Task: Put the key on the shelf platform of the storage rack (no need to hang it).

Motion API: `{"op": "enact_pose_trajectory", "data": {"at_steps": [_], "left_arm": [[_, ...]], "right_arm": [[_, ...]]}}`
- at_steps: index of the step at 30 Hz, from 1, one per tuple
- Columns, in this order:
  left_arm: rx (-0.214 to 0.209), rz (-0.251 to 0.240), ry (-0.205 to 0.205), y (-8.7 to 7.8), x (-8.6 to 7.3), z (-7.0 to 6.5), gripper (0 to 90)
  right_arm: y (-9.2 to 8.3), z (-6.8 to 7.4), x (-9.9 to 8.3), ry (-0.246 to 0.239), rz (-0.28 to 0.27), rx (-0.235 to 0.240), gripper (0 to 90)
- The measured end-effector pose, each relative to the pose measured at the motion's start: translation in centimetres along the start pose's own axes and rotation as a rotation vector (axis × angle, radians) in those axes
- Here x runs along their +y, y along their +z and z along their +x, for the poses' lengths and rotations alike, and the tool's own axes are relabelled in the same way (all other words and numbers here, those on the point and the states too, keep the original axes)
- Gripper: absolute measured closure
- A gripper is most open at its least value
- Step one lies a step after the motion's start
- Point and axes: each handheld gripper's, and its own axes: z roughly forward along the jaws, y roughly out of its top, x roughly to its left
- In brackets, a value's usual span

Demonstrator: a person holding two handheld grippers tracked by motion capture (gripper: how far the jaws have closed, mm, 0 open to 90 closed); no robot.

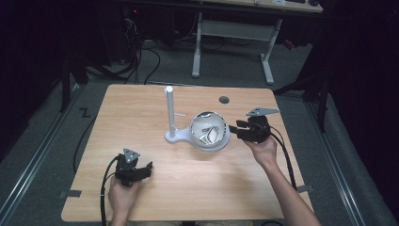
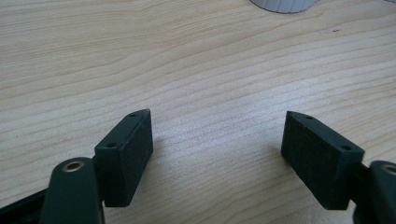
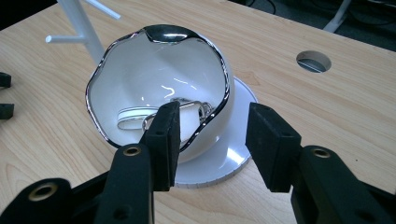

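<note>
My forearms come in bare, no sleeves. Each hand carries a black gripper, my left gripper (image 1: 134,170) and my right gripper (image 1: 244,129), topped by a grey three-cornered plate and trailing a black cable. The jaws are blocky black pads with small screw holes; brass-ringed pivots mark the arms behind them.

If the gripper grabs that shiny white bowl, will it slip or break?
The bowl looks glossy with a chrome wavy rim, so it probably slips easily. It seems thin like glass or ceramic, likely fragile. Its round body on the white stand might tip if pushed.
</note>
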Motion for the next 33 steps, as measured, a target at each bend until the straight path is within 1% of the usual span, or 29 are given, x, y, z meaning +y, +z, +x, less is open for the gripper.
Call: {"op": "enact_pose_trajectory", "data": {"at_steps": [5, 6, 10, 11, 16, 19, 21, 23, 27, 30, 31, 33], "left_arm": [[-0.001, 0.0, 0.002, 0.0, 0.0, 0.0, 25.3], [-0.001, 0.0, 0.003, 0.0, 0.0, 0.0, 25.3], [-0.001, -0.001, 0.005, 0.0, 0.0, 0.0, 25.4], [-0.001, -0.001, 0.004, 0.0, 0.0, 0.0, 25.3], [-0.001, -0.001, 0.003, 0.0, 0.0, 0.0, 25.3], [-0.001, -0.001, 0.004, 0.0, 0.0, 0.0, 25.3], [-0.001, -0.001, 0.004, 0.0, 0.0, 0.0, 25.2], [0.0, -0.001, 0.002, 0.0, 0.0, 0.0, 25.2], [-0.001, 0.0, 0.004, 0.0, 0.0, 0.0, 25.2], [0.0, -0.001, 0.002, 0.0, 0.0, 0.0, 25.2], [-0.001, -0.001, 0.003, 0.0, 0.0, 0.0, 25.2], [-0.002, -0.001, 0.006, 0.0, 0.0, 0.0, 25.2]], "right_arm": [[-0.7, -0.3, -0.4, 0.016, -0.013, -0.007, 55.6], [-0.9, -0.5, -0.8, 0.021, -0.011, -0.019, 55.5], [-1.5, -0.7, -1.0, 0.022, -0.011, -0.032, 55.0], [-1.9, -0.8, -1.1, 0.027, -0.017, -0.033, 54.9], [-2.8, -0.8, -1.2, 0.03, -0.03, -0.034, 54.5], [-3.0, -0.8, -1.2, 0.031, -0.033, -0.034, 54.4], [-3.2, -0.8, -1.3, 0.036, -0.037, -0.026, 54.0], [-3.4, -0.8, -1.3, 0.032, -0.038, -0.025, 53.7], [-3.6, -0.6, -1.4, 0.037, -0.034, -0.02, 53.6], [-3.8, -0.7, -1.8, 0.038, -0.047, -0.02, 53.6], [-3.9, -0.8, -2.0, 0.049, -0.045, -0.017, 53.5], [-4.0, -0.9, -2.5, 0.057, -0.046, -0.019, 53.7]]}}
